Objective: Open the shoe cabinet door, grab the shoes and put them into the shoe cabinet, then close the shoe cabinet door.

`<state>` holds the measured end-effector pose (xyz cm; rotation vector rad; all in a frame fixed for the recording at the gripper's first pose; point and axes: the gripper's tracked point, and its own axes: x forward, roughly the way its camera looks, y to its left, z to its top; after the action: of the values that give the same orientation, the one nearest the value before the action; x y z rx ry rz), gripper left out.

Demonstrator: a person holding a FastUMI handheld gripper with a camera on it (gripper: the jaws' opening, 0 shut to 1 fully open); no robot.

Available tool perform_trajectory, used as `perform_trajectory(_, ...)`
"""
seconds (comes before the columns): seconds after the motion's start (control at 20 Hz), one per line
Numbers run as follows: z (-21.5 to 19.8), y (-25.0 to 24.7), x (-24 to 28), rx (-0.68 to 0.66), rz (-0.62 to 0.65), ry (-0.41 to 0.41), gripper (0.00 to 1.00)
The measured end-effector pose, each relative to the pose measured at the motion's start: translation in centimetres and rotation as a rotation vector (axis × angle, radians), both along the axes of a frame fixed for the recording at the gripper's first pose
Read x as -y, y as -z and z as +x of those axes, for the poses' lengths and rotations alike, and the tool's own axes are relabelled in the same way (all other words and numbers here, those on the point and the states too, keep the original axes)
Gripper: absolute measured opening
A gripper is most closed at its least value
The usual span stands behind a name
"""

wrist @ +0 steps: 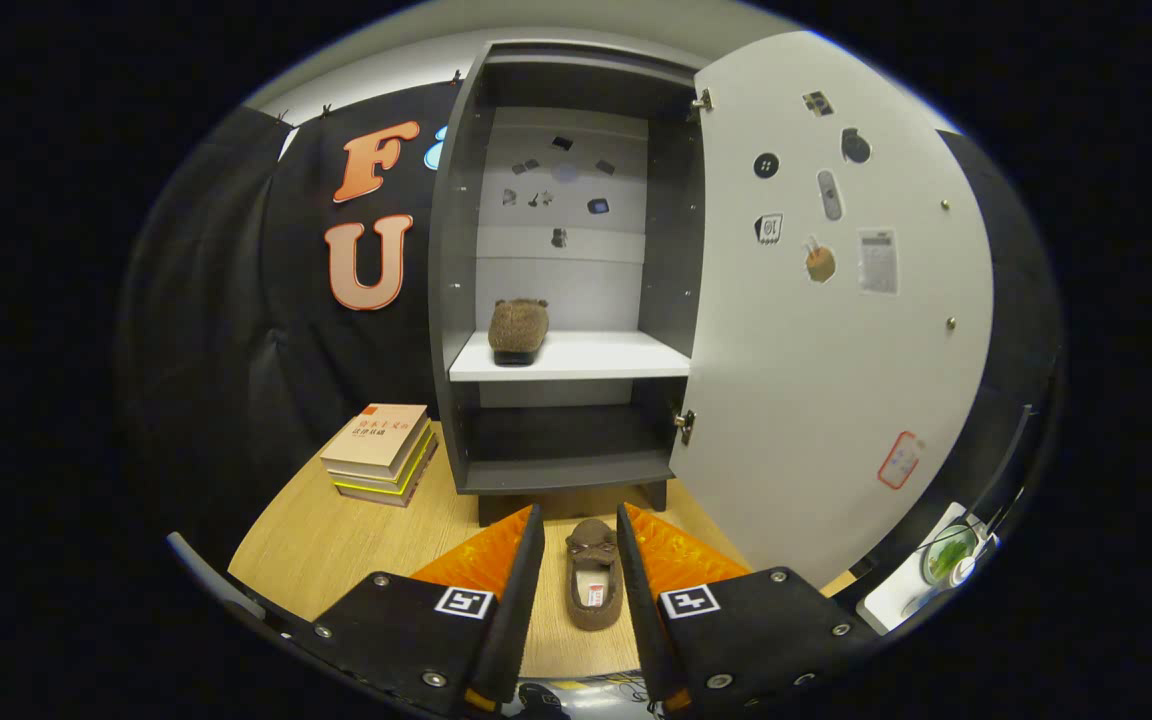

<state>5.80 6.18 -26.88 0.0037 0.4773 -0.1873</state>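
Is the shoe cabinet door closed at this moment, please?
No, the shoe cabinet door stands wide open, showing one brown slipper on the white shelf.

We see fuzzy cloth shoes (592, 580) (518, 330), a matt laminate cabinet (456, 300) w/ smooth door (816, 380), wood-grain table (336, 540), paper-covered books (381, 455).

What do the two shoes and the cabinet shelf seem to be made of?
Shoe on the table, between the open tongs: probably brown suede or fleece, matte and soft-looking. Shoe on the shelf: fuzzy brown pile, plush-like. Shelf: likely white laminated board, smooth with flat edges.
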Motion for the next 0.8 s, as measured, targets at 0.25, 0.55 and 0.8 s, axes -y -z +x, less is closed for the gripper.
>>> perform_trajectory(0.25,2.1,8.1,0.9,-0.102,0.092,0.014,0.47)
perform_trajectory(0.55,5.5,18.2,1.5,-0.209,0.168,0.015,0.47)
perform_trajectory(0.8,6.6,25.5,1.8,-0.279,0.169,0.004,0.46)
